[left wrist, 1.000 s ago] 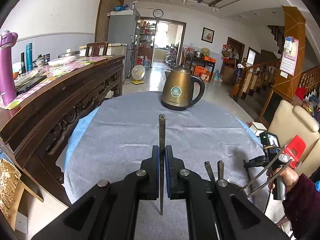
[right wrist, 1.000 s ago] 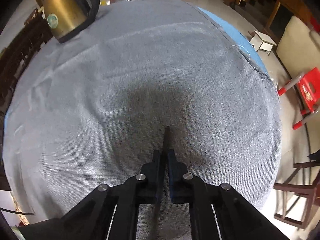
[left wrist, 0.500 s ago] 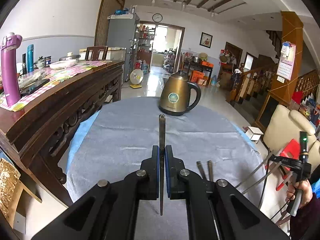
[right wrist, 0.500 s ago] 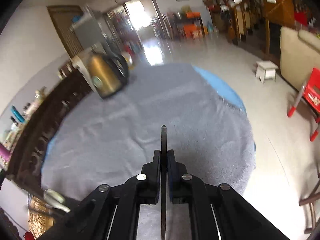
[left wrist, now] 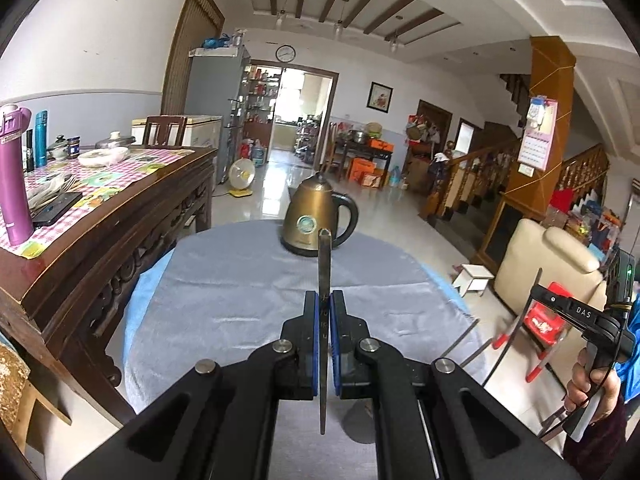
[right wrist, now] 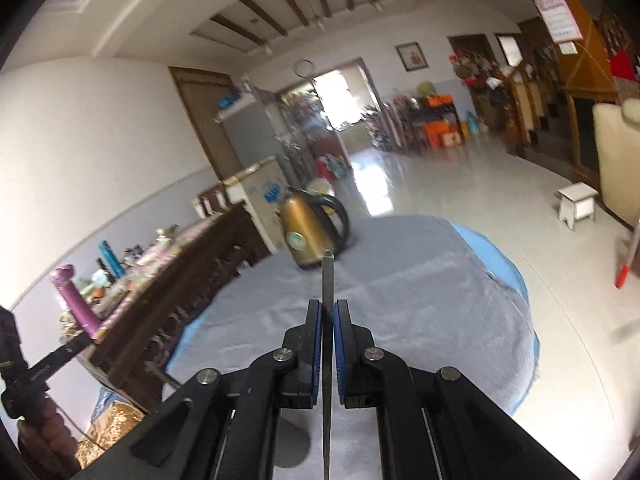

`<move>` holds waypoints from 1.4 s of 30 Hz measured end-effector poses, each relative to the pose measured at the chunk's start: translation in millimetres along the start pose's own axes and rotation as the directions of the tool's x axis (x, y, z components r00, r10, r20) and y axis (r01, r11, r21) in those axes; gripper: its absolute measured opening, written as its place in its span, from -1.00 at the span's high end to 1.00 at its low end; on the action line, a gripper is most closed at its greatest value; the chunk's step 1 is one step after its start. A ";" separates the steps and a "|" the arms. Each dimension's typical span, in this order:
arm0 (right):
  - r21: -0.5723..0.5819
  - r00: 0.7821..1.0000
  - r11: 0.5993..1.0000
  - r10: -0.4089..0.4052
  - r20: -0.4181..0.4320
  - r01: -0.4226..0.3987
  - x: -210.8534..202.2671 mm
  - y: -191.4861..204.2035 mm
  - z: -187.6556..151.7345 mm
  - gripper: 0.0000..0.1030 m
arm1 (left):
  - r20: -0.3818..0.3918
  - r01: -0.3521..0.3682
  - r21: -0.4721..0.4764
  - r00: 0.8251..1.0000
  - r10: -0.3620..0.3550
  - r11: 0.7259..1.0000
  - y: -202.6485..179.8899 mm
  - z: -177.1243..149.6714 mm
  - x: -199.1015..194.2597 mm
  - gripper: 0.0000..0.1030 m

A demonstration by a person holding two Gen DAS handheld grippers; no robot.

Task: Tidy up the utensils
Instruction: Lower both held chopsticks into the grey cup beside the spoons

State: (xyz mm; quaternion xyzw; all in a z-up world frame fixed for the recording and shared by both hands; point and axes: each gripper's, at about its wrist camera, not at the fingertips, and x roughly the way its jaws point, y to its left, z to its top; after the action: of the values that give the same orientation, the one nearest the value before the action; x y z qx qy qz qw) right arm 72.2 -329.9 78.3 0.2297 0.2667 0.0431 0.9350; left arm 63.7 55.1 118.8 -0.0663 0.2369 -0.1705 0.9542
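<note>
My left gripper (left wrist: 324,300) is shut on a flat metal utensil handle (left wrist: 324,264), held edge-on and pointing forward above the round table with the grey cloth (left wrist: 240,292). My right gripper (right wrist: 327,308) is shut on another thin metal utensil (right wrist: 327,280), also edge-on, lifted above the same cloth (right wrist: 420,296). The heads of both utensils are hidden behind the fingers. The right gripper's body, held in a hand, shows at the right edge of the left wrist view (left wrist: 592,320).
A bronze electric kettle (left wrist: 316,216) stands at the table's far side, also in the right wrist view (right wrist: 308,232). A dark wooden sideboard (left wrist: 100,224) with a purple flask (left wrist: 14,176) runs along the left. A cream armchair (left wrist: 548,264), red stool and white footstool (left wrist: 476,280) stand right.
The right gripper has tilted up from looking down at the cloth to looking across the room, lifting its utensil. The left gripper has risen a little; two utensils beside it have left view.
</note>
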 end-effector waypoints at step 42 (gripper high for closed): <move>-0.212 0.988 0.977 0.035 0.147 -0.003 74.4 113.9 -52.4 0.87 | -0.018 0.110 0.079 0.994 -0.109 0.991 -64.1 -8.5 38.6 0.90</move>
State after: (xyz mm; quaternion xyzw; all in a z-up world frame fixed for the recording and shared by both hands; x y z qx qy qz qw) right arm 113.4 -192.0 54.8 0.1344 0.1873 0.0628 0.9710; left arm 72.8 -18.9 108.1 -0.0400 0.2323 -0.2321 0.9437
